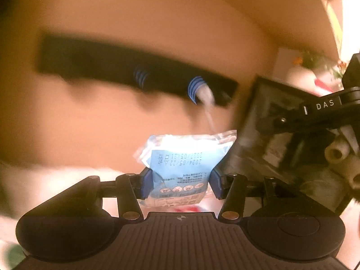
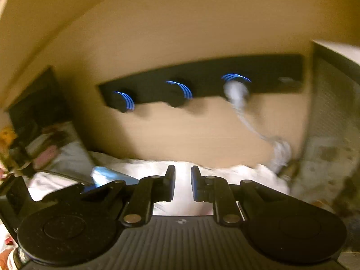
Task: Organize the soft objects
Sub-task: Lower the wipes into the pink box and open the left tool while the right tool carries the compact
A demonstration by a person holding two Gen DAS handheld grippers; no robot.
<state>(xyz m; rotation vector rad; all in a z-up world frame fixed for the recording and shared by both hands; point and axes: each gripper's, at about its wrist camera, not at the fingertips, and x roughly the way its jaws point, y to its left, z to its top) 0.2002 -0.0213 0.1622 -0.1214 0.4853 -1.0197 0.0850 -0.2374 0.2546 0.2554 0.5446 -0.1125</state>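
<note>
two blurred fisheye views, each looking forward along a hand-held gripper toward a tan wall. on the wall hangs a black hook rack (image 2: 202, 81) with blue-ringed pegs. a pale cord or strap (image 2: 249, 121) already hangs from one peg and trails down to the right.

the left gripper (image 1: 180, 183) has its fingers closed on a soft light-blue and clear plastic packet (image 1: 186, 157), printed with dates. the packet is held up in the air, in front of and below the rack, not touching it. beside it on the right sits a dark box-like container (image 1: 270, 132), with the other gripper's body in front of it.

the right gripper (image 2: 182, 184) has its fingers narrowly parted, with nothing between them, above white bedding (image 2: 236, 175).

judging by this, the task is partway: one item hangs on the rack, the packet is in hand but not yet placed, and other soft things at the far left still look unsorted.
</note>
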